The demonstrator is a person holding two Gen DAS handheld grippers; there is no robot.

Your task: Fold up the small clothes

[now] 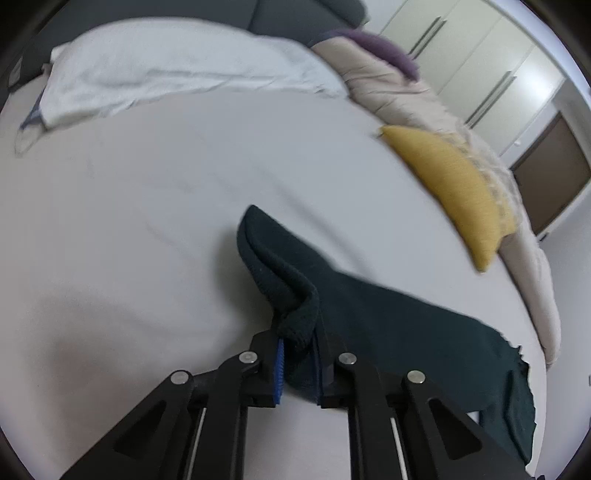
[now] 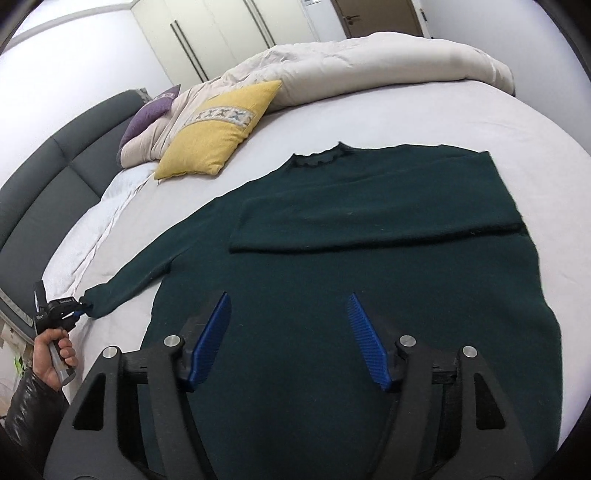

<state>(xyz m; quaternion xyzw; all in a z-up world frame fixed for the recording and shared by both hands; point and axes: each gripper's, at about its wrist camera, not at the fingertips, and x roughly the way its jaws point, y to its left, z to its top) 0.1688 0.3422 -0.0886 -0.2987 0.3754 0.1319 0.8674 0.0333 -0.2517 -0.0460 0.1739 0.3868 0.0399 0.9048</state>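
Note:
A dark green sweater (image 2: 332, 288) lies flat on the white bed sheet (image 2: 388, 122), neck toward the far side. Its right sleeve is folded across the chest. The left sleeve (image 2: 147, 269) stretches out toward the headboard. My left gripper (image 1: 299, 354) is shut on that sleeve's cuff (image 1: 295, 317), which bunches between the blue pads; in the right wrist view the same left gripper (image 2: 75, 312) shows at the sleeve's end, held by a hand. My right gripper (image 2: 288, 332) hovers over the sweater's lower body, jaws open, nothing between its blue pads.
A yellow cushion (image 2: 218, 136) and a purple cushion (image 2: 147, 114) rest against a rolled beige duvet (image 2: 351, 59) along the bed's far side. A white pillow (image 1: 166, 70) lies by the dark grey headboard (image 2: 48, 166). Wardrobe doors (image 2: 207, 33) stand behind.

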